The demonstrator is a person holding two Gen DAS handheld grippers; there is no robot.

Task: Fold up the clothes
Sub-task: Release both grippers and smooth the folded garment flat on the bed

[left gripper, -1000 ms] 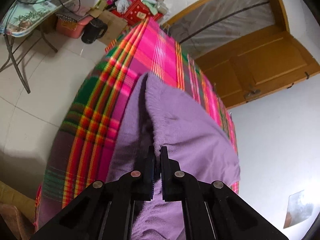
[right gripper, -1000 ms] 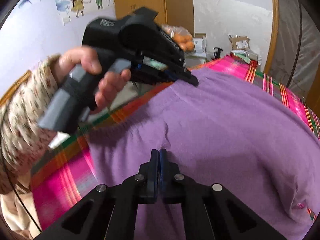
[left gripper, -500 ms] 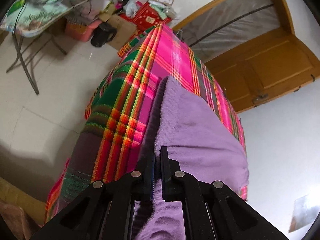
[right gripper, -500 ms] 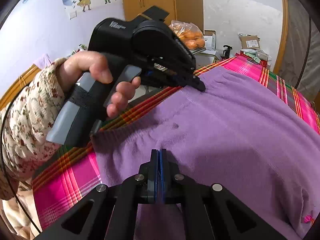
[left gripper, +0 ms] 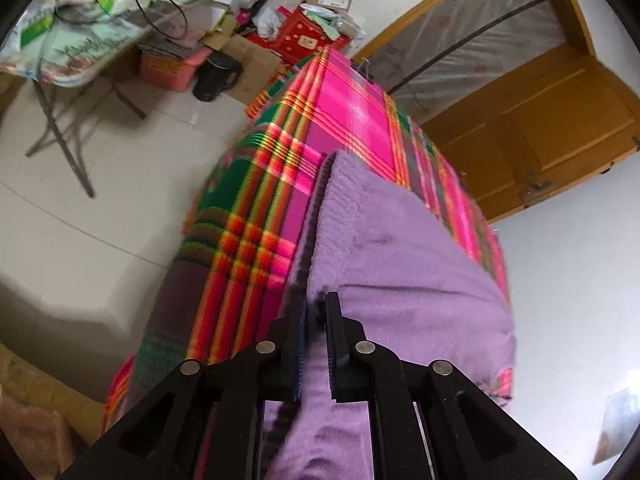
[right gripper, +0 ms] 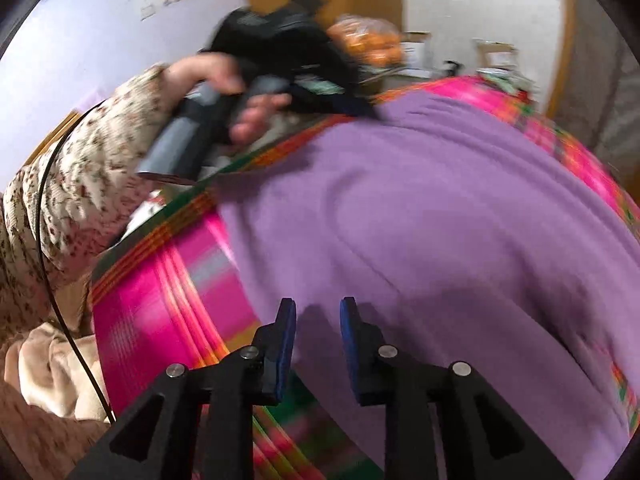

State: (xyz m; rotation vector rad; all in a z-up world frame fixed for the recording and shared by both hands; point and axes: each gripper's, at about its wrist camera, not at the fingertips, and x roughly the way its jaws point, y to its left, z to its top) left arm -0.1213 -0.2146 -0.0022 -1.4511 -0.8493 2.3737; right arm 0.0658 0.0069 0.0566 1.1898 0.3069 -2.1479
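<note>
The purple fleece garment [right gripper: 440, 220] lay doubled over on the plaid-covered surface [left gripper: 256, 220]. The left claw [left gripper: 316, 316] pinched its folded edge; the right claw [right gripper: 318, 320] stood open, holding nothing. Further folds likely remained.

A purple fleece garment [right gripper: 440, 216] is spread across a bed covered by a pink, green and orange plaid blanket [left gripper: 352, 112]. The soft, fuzzy fabric is doubled over, with a darker ribbed edge [left gripper: 320, 184] seen along one side. Shallow creases are seen running across its upper layer, and one border is lifted slightly.
</note>
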